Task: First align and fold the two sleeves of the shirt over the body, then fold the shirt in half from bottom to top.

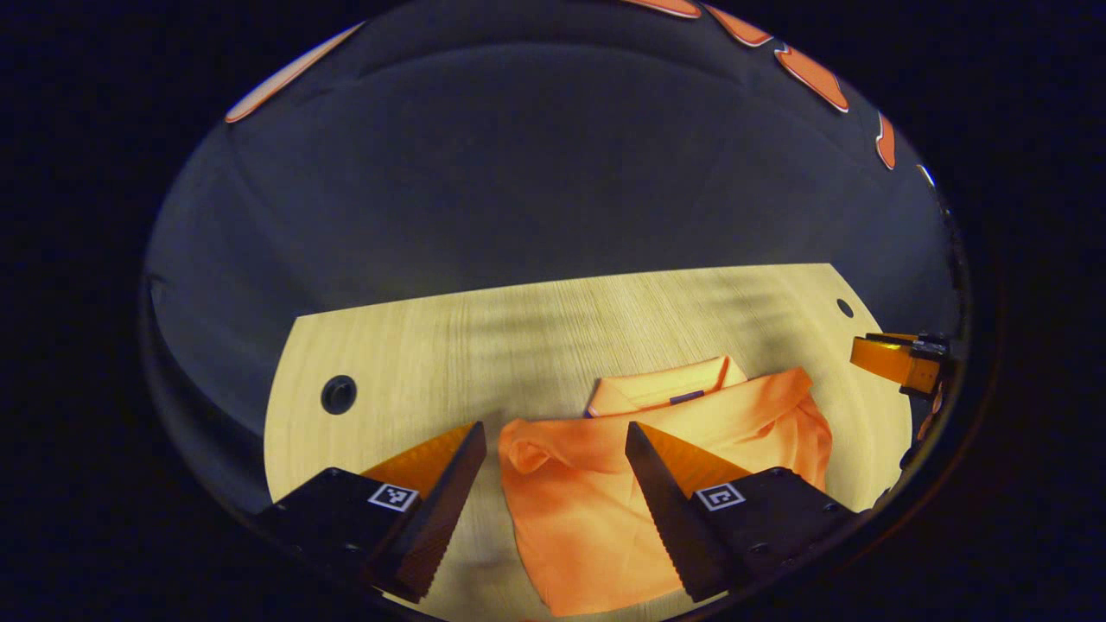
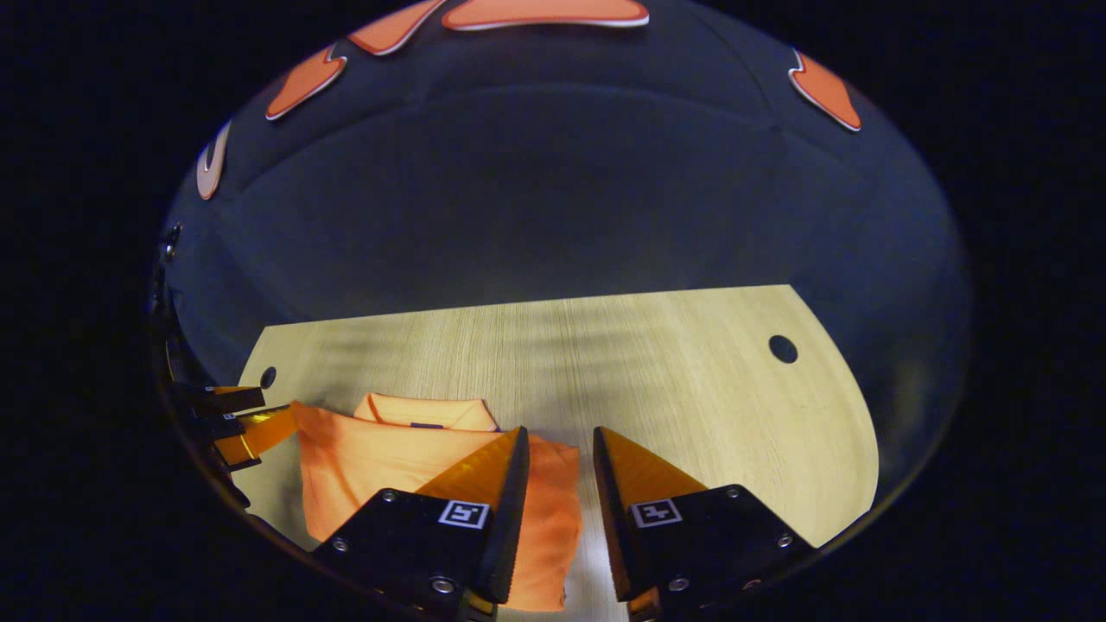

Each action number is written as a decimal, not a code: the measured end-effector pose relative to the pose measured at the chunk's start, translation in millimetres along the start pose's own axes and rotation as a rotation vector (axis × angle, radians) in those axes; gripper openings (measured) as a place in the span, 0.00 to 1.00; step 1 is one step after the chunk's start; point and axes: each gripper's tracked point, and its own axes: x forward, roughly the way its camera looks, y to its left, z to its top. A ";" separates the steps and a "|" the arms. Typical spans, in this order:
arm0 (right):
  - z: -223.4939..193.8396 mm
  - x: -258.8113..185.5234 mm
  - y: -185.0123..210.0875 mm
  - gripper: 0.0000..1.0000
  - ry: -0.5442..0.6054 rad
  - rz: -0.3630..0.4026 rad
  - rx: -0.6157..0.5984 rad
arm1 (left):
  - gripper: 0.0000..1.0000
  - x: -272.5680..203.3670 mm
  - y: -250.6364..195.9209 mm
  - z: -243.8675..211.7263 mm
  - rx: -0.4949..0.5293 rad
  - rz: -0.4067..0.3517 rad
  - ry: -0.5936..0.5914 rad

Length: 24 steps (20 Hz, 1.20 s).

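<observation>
Orange shirt (image 1: 605, 484) lying flat on a pale wooden table (image 1: 518, 337), collar (image 1: 665, 389) at the far side, already looking narrow, as if the sleeves are tucked over the body. A small rumple of cloth near the left shoulder (image 1: 527, 449). In the right gripper view, same shirt (image 2: 389, 466) low and left, its right edge between that gripper's fingers.

Left gripper (image 1: 553, 436) spread wide above the shirt's left part, nothing between the fingers, apparently not touching the cloth. Right gripper (image 2: 560, 441) spread too, narrower gap, hovering at the shirt's right edge and holding nothing. Also seen at the far right of the left gripper view as an orange part (image 1: 894, 358).

Judging by look: light, soft, limp fabric, likely to sag and crease when lifted, not fragile, little slip on wood. Best taken by pinching both layers at the two bottom corners, one gripper each, then carrying the hem up to the collar.

Two round holes in the table (image 1: 339, 394), (image 1: 844, 307), well apart from the shirt. Dark booth wall (image 1: 553, 173) behind.
</observation>
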 end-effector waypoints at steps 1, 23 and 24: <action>0.6 -16.1 2.1 0.46 -0.031 0.012 -0.012 | 1.00 -14.6 1.0 -3.4 -0.021 0.000 -0.008; 11.2 -289.4 0.4 0.88 -0.538 0.163 -0.158 | 0.99 -338.7 -54.4 -37.0 -0.070 0.151 -0.629; 9.4 -299.7 0.5 0.90 -0.555 0.171 -0.153 | 0.99 -349.2 -57.8 -41.2 -0.068 0.157 -0.653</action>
